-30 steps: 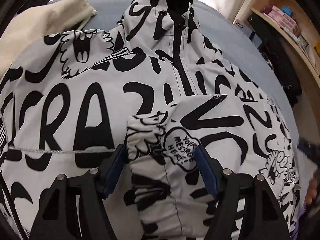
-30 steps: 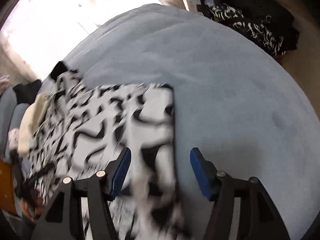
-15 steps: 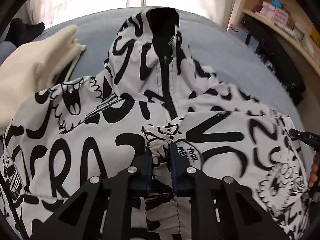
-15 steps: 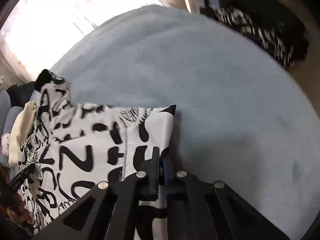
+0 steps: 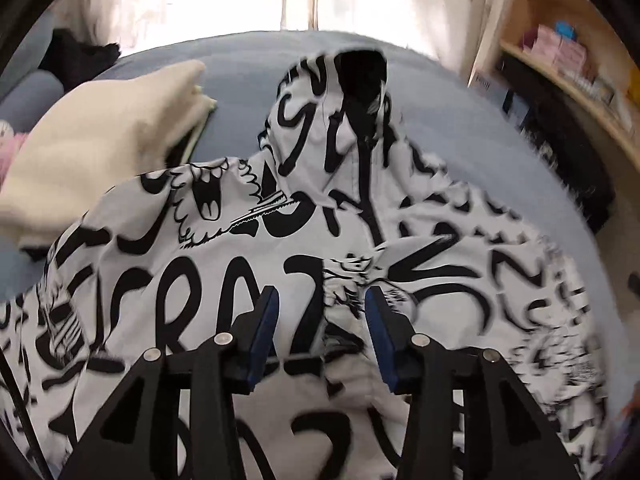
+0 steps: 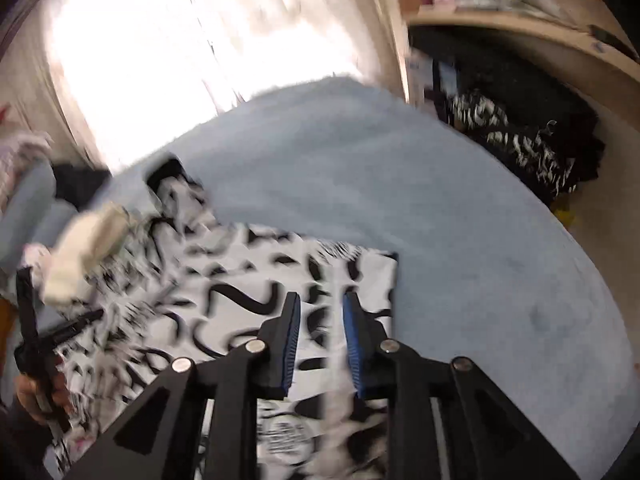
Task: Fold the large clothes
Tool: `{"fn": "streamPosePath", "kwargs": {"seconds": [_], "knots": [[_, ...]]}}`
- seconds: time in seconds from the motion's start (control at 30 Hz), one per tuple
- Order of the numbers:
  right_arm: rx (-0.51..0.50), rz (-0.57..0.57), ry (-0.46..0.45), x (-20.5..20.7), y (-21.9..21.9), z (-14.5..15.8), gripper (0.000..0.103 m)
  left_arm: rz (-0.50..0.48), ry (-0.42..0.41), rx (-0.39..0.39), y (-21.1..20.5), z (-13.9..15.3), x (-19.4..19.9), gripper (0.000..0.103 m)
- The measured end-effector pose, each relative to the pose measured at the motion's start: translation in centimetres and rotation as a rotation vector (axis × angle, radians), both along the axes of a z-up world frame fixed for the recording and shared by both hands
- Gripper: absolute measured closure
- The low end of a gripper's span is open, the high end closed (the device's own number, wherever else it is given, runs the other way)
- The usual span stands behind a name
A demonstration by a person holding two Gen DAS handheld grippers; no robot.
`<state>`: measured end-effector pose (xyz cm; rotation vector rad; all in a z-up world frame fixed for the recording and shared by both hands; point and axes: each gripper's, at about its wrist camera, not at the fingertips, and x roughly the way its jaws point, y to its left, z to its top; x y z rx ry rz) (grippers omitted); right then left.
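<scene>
One printed jacket (image 5: 248, 280) mid-frame, one cream garment (image 5: 104, 152) upper left, left gripper (image 5: 320, 332) and right gripper (image 6: 320, 340) both opening, pads off the cloth, jacket hem cut off at bottom, right view blurred.

Blue bed (image 5: 460, 148), printed jacket (image 5: 240, 272), cream garment (image 5: 108, 132)

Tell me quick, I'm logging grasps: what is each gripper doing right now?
Left gripper: jaws opening, the printed jacket lies below, nothing pinched.
Right gripper: jaws opening over the jacket's edge, pads not pressing on it.
</scene>
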<state>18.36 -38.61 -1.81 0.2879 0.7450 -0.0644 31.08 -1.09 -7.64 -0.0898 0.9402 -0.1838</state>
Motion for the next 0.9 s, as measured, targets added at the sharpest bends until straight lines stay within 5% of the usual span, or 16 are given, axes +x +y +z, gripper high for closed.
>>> {"fn": "streamPosePath", "kwargs": {"seconds": [0.07, 0.2, 0.3, 0.47, 0.67, 0.73, 0.8, 0.9], "knots": [[0.028, 0.084, -0.030, -1.4, 2.8, -0.2, 0.070, -0.031, -0.017, -0.038, -0.4, 1.0, -1.7, 0.060], [0.057, 0.214, 0.113, -0.9, 8.3, -2.1, 0.068, -0.068, 0.011, -0.027, -2.8, 0.6, -4.4, 0.060], [0.075, 0.238, 0.195, 0.2, 11.9, -4.3, 0.065, -0.116, 0.060, -0.046, -5.1, -1.5, -5.5, 0.060], [0.169, 0.246, 0.345, 1.6, 14.2, -9.8, 0.064, -0.134, 0.122, 0.042, -8.8, -6.1, -5.9, 0.060], [-0.064, -0.018, 0.333, -0.7, 7.5, -10.0, 0.069, -0.140, 0.124, 0.060, -8.5, -6.6, -5.6, 0.060], [-0.032, -0.058, 0.329, -1.5, 4.6, -10.4, 0.103, -0.138, 0.127, 0.041, -8.0, -6.6, -5.3, 0.060], [0.091, -0.056, 0.325, -2.2, 2.1, -11.0, 0.103, -0.141, 0.127, 0.036, -7.8, -6.6, -5.2, 0.060], [0.042, -0.058, 0.331, -2.4, 2.7, -10.7, 0.103, -0.147, 0.113, 0.073, -8.4, -6.7, -5.3, 0.056]]}}
